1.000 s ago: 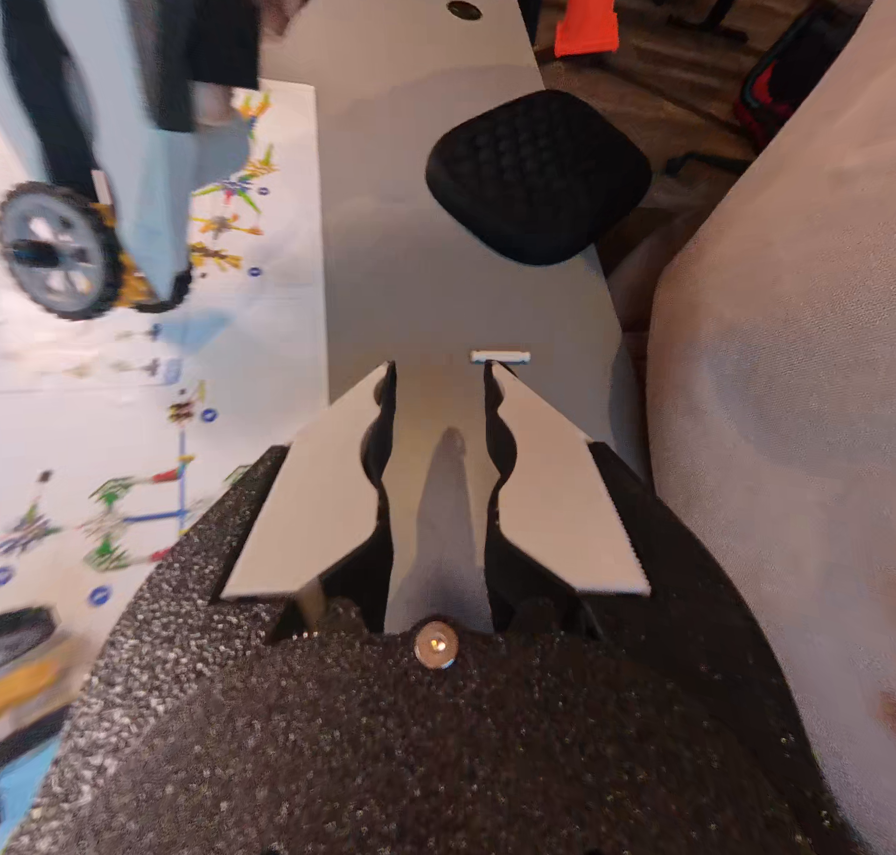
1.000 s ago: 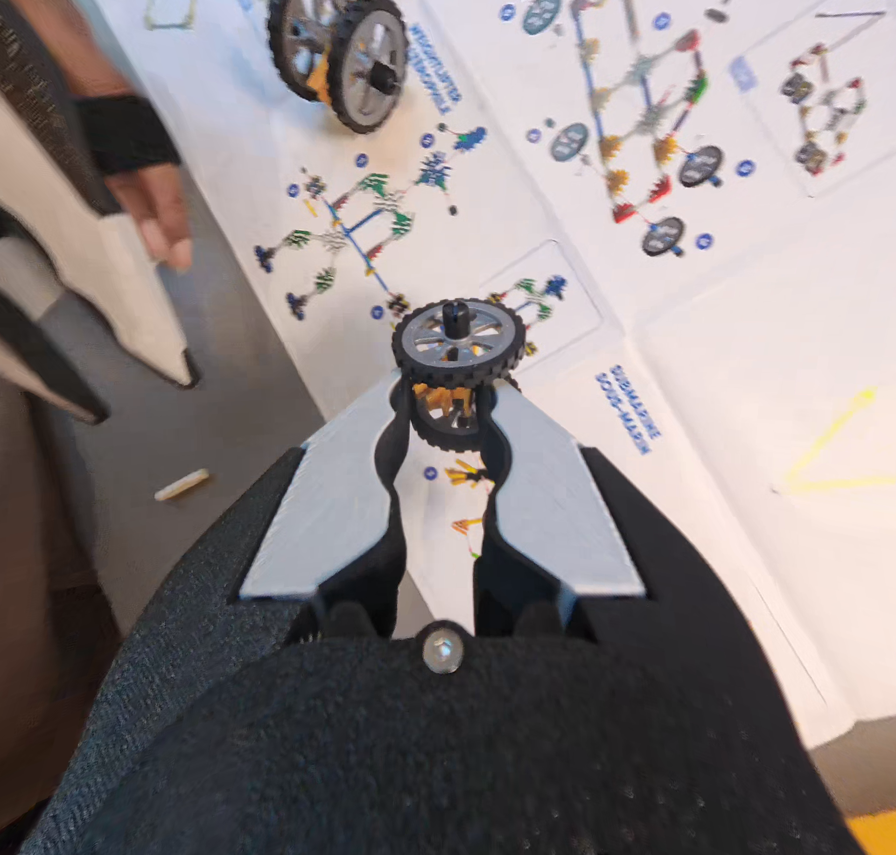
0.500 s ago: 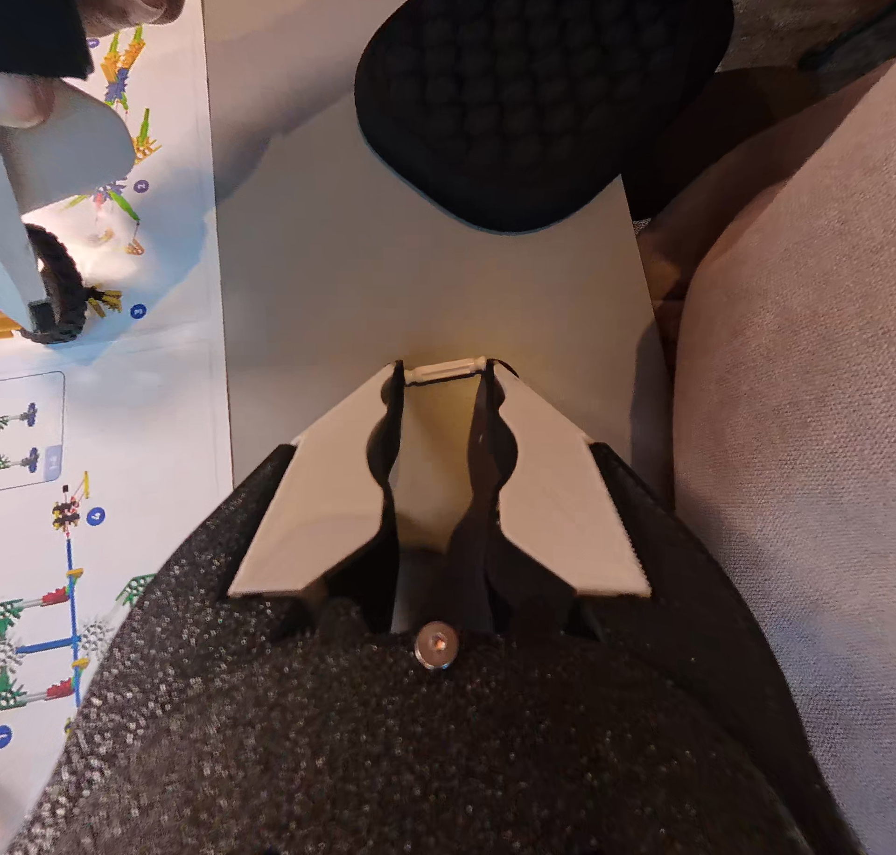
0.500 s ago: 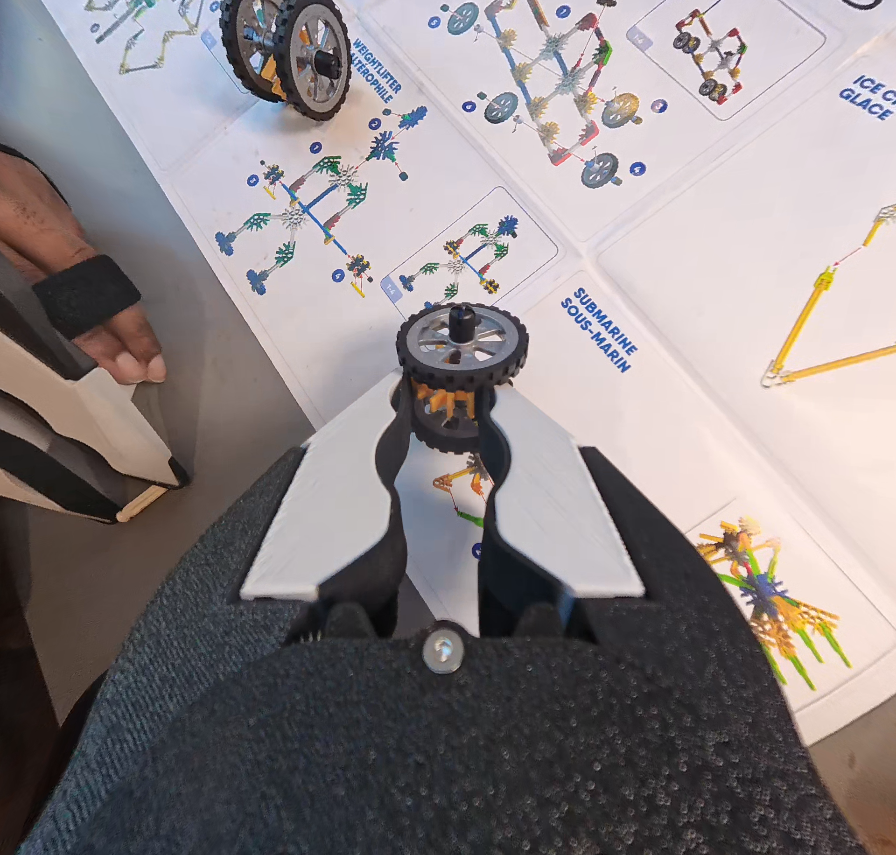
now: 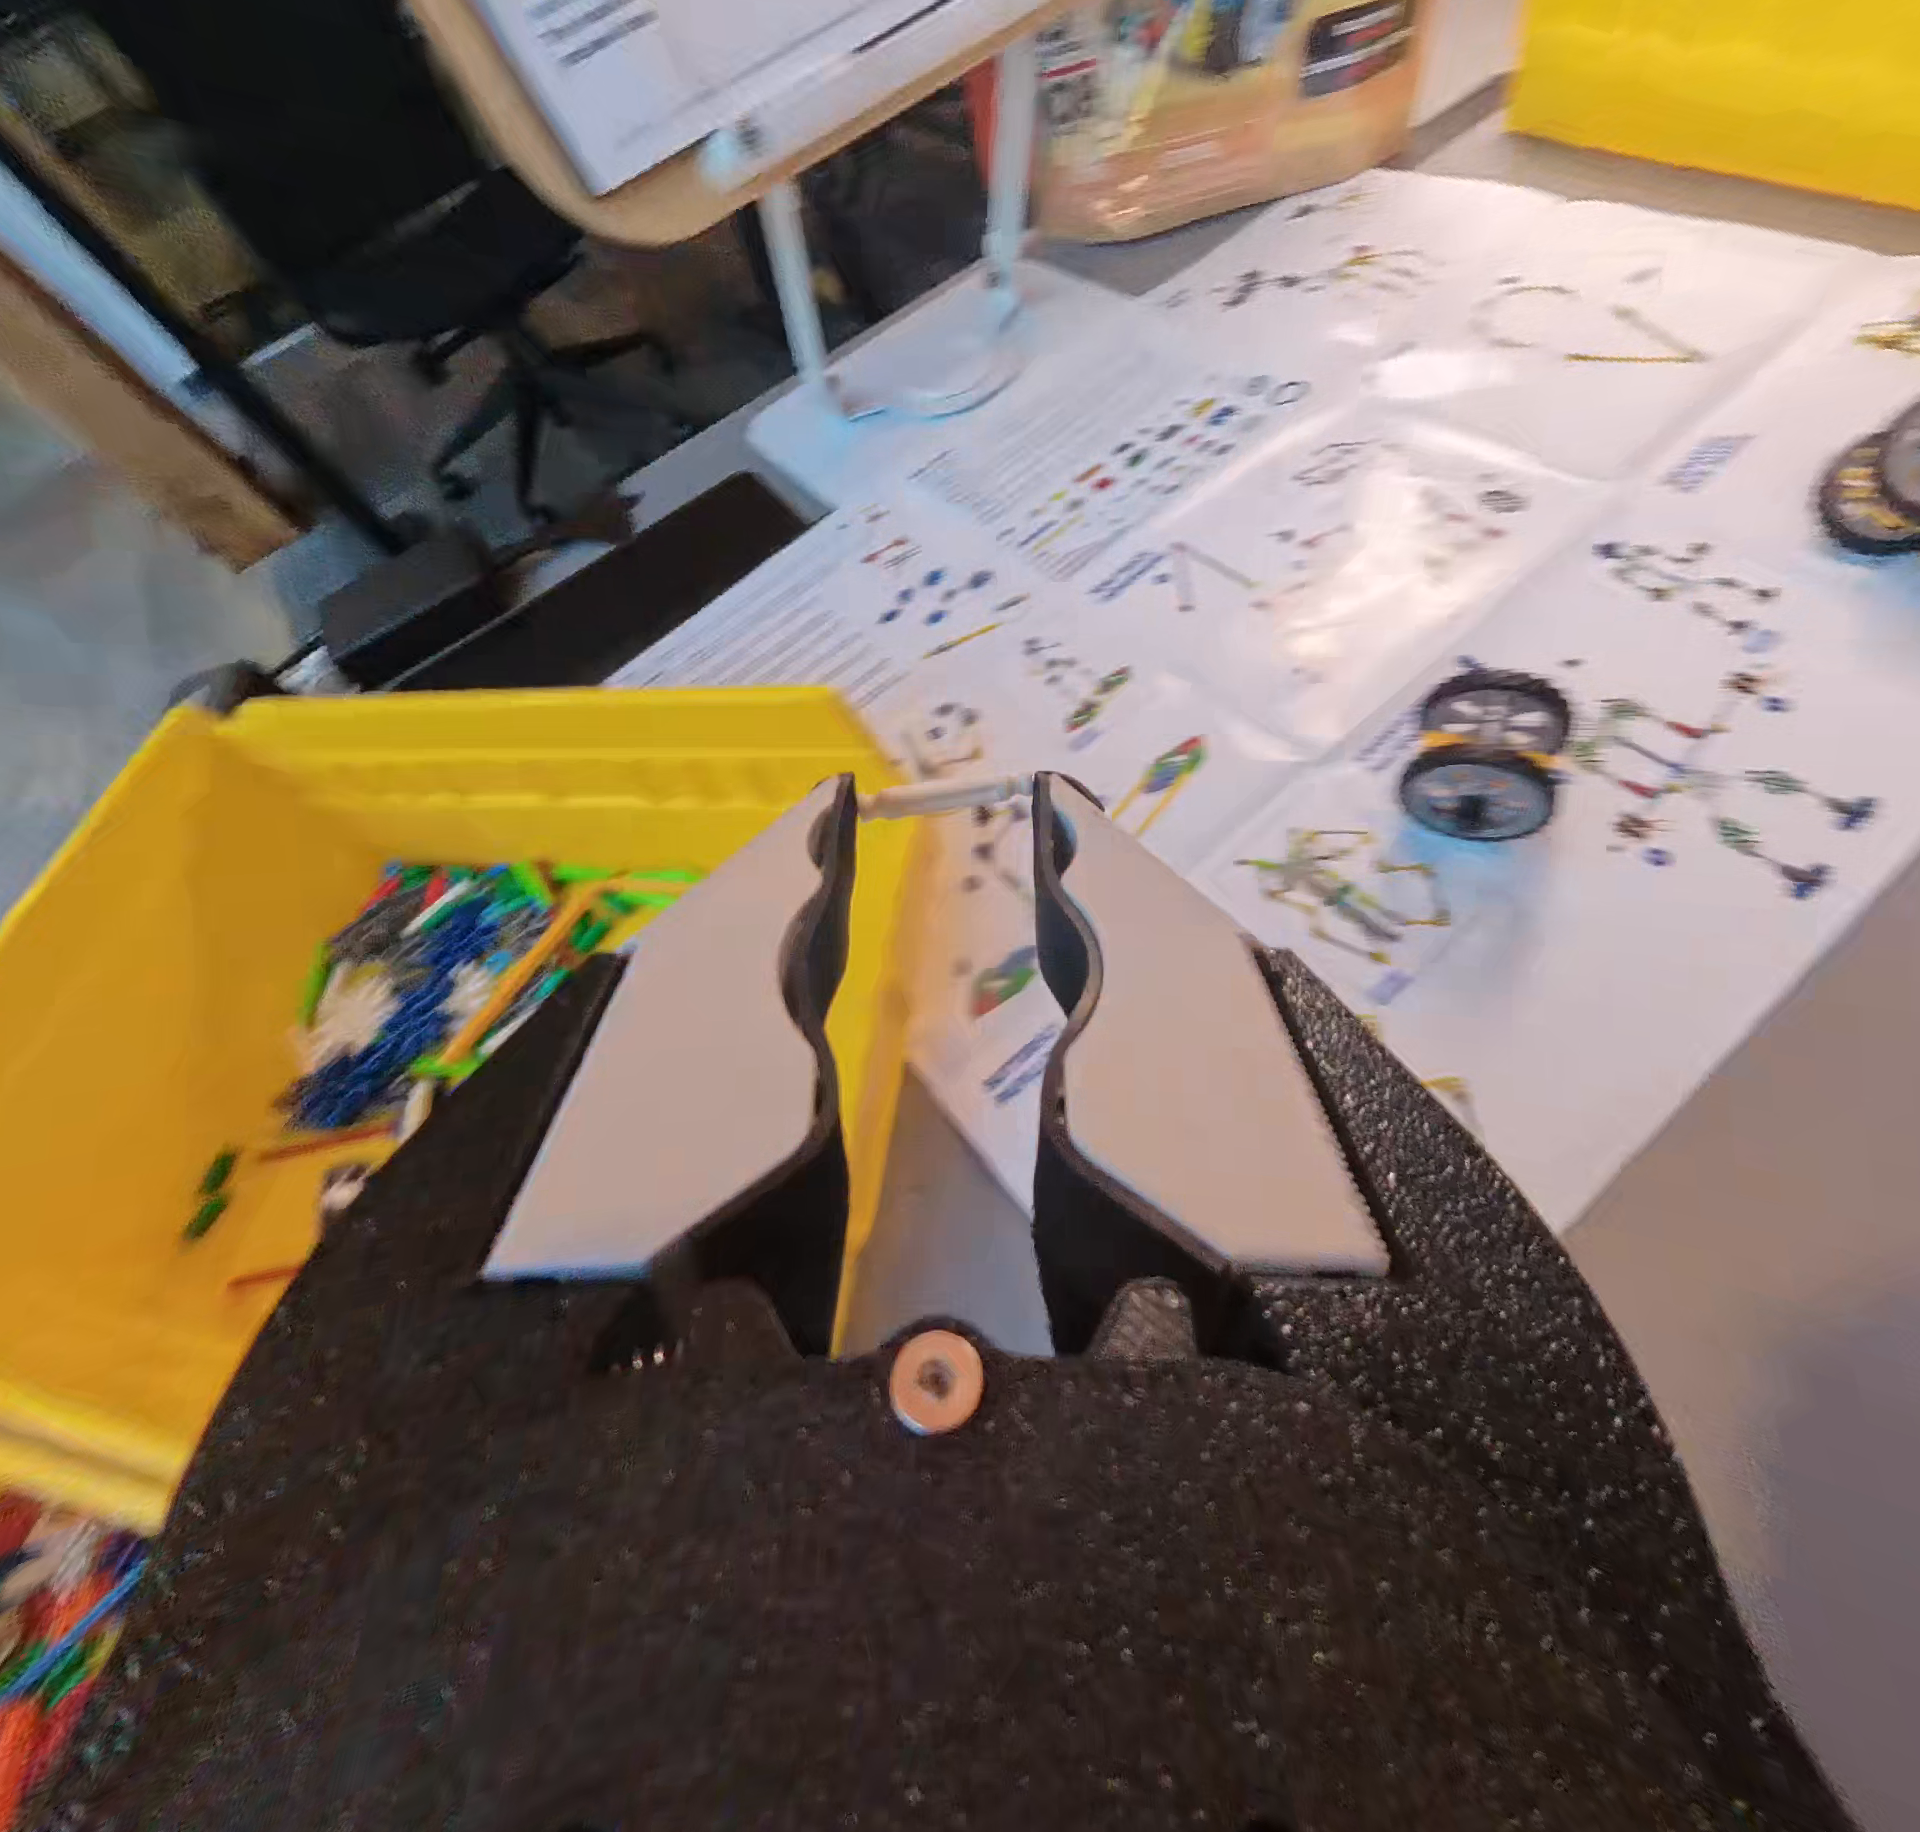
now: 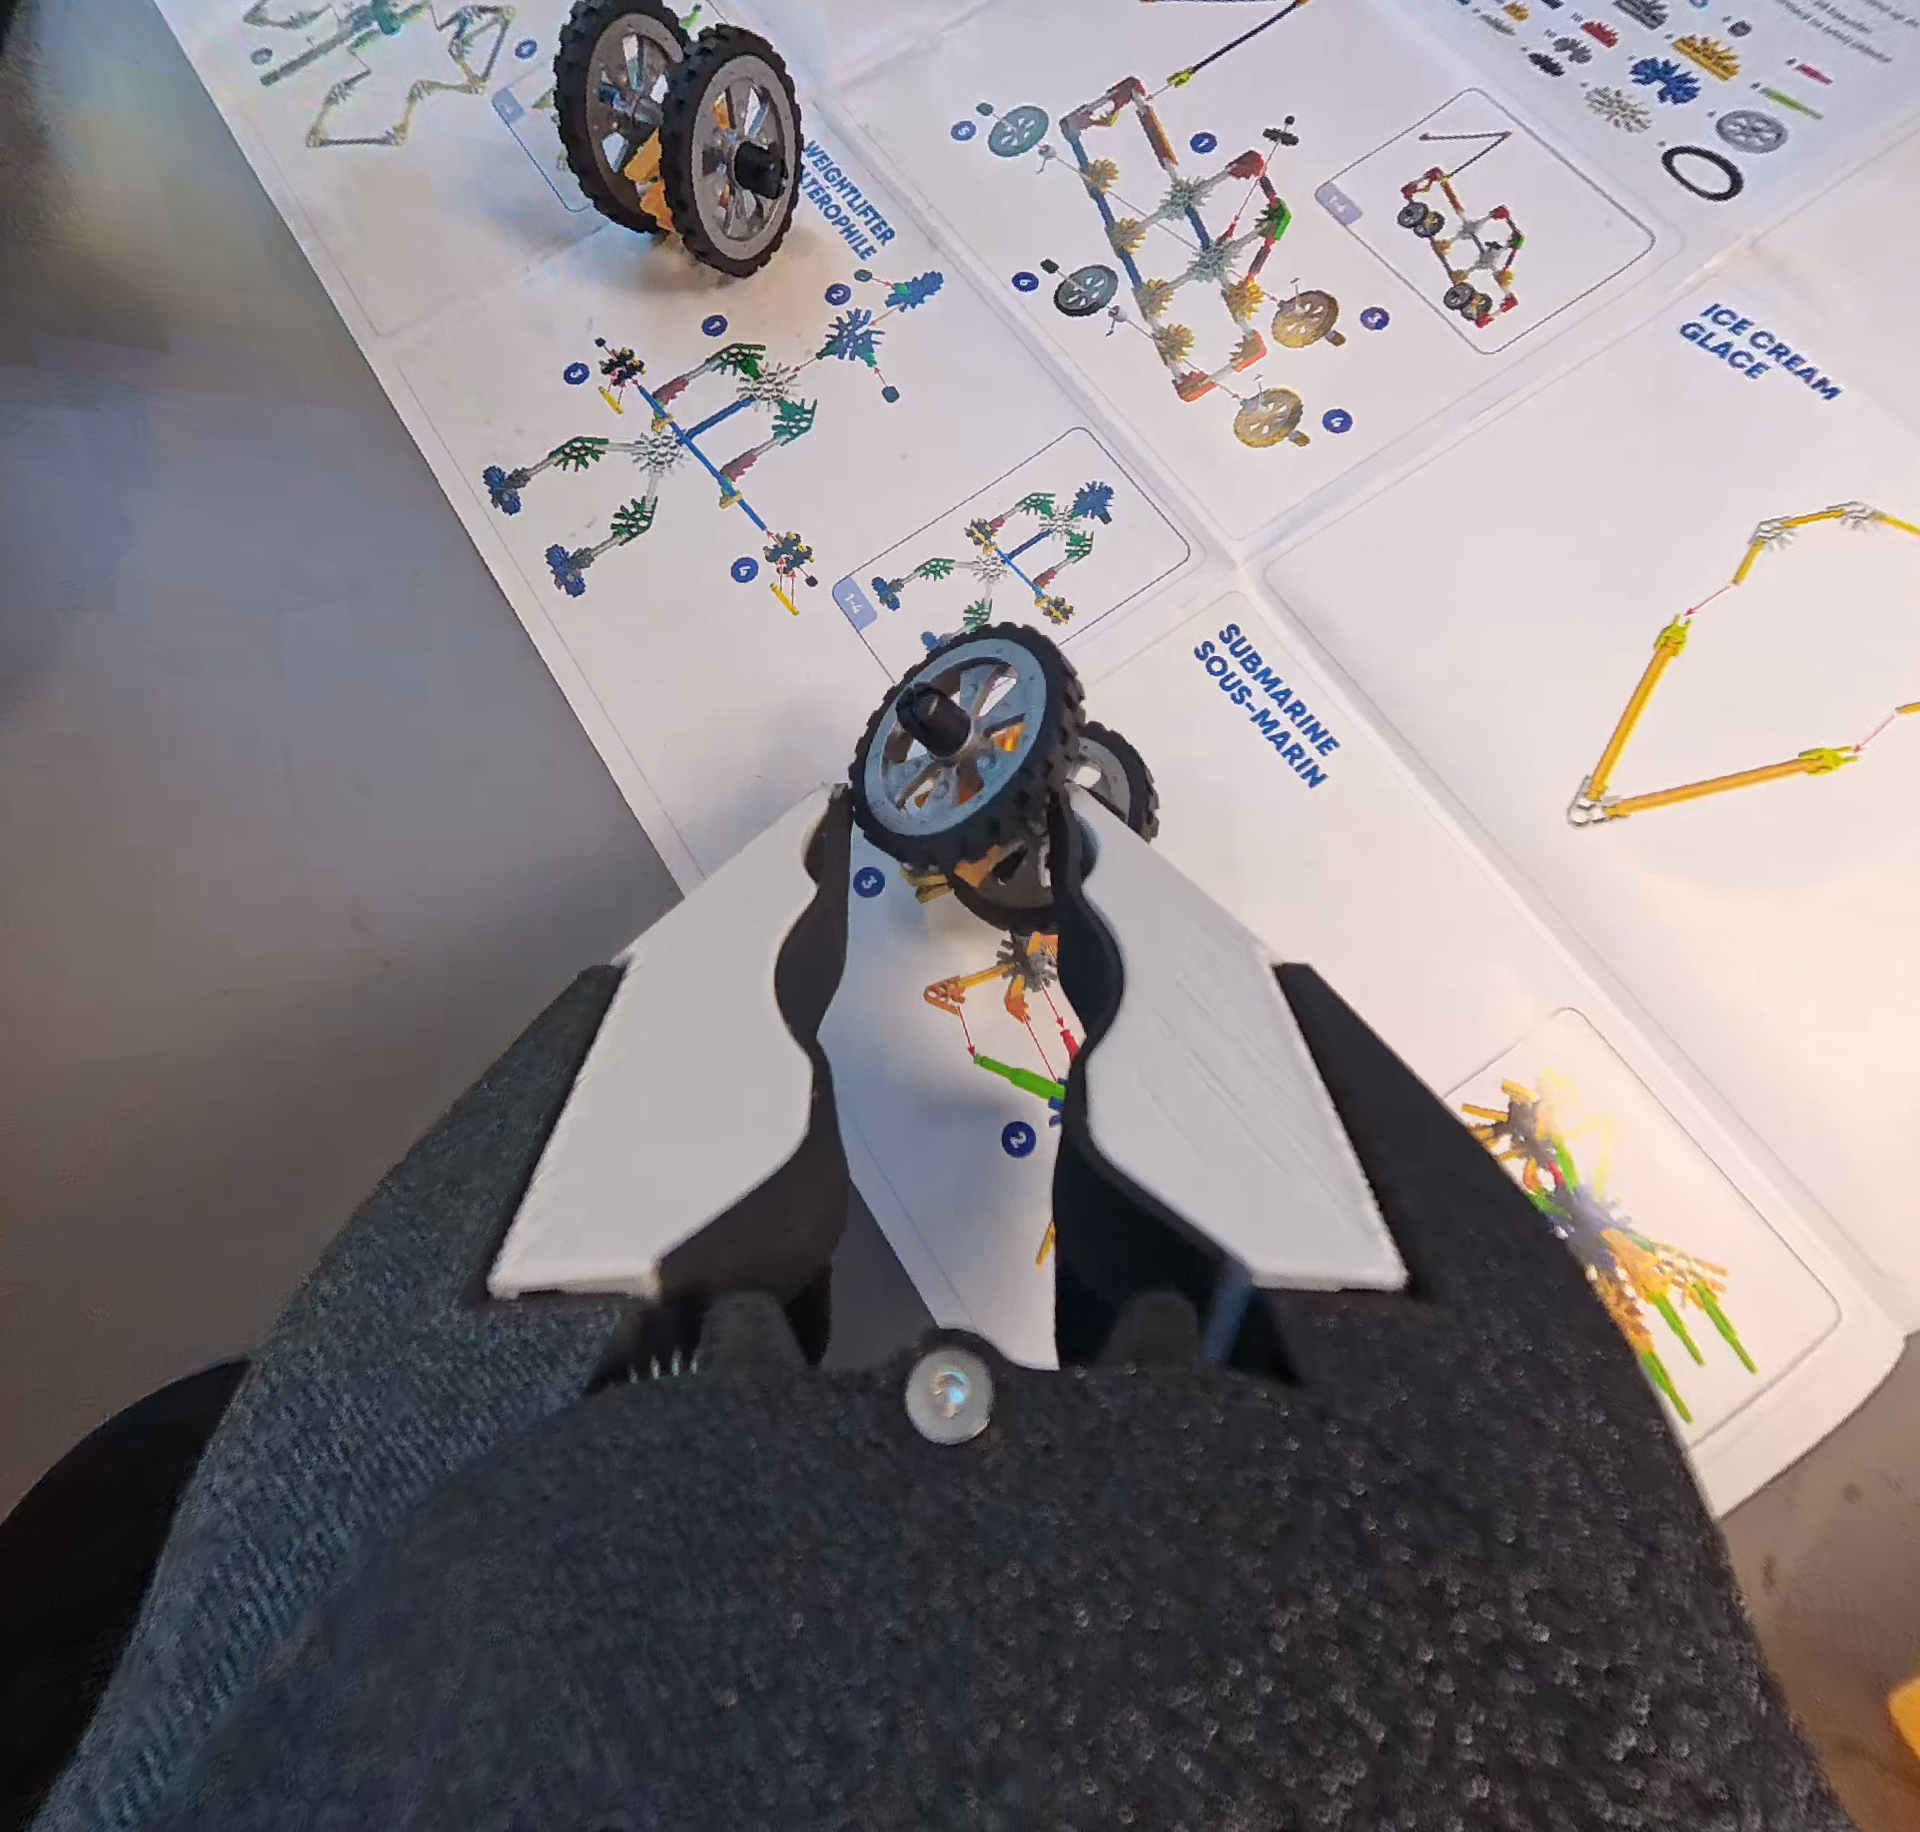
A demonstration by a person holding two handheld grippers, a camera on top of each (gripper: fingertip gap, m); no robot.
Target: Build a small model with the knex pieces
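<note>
Spread over the grey table point(image 6: 260, 743) is a big paper sheet point(image 6: 1455, 743) of building pictures, with one wheel pair point(image 6: 675, 130) resting on it. Right gripper point(image 6: 951, 816) pinches another wheel pair point(image 6: 966, 743) up off the paper, while left gripper point(image 5: 943, 795) squeezes a small white stick point(image 5: 940, 797) by its ends, beside a yellow bin point(image 5: 156, 951) of loose pieces

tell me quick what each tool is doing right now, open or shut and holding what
Left tool: shut on a small white rod, held crosswise at its tips.
Right tool: shut on a wheel pair, lifted above the instruction sheet.
</note>
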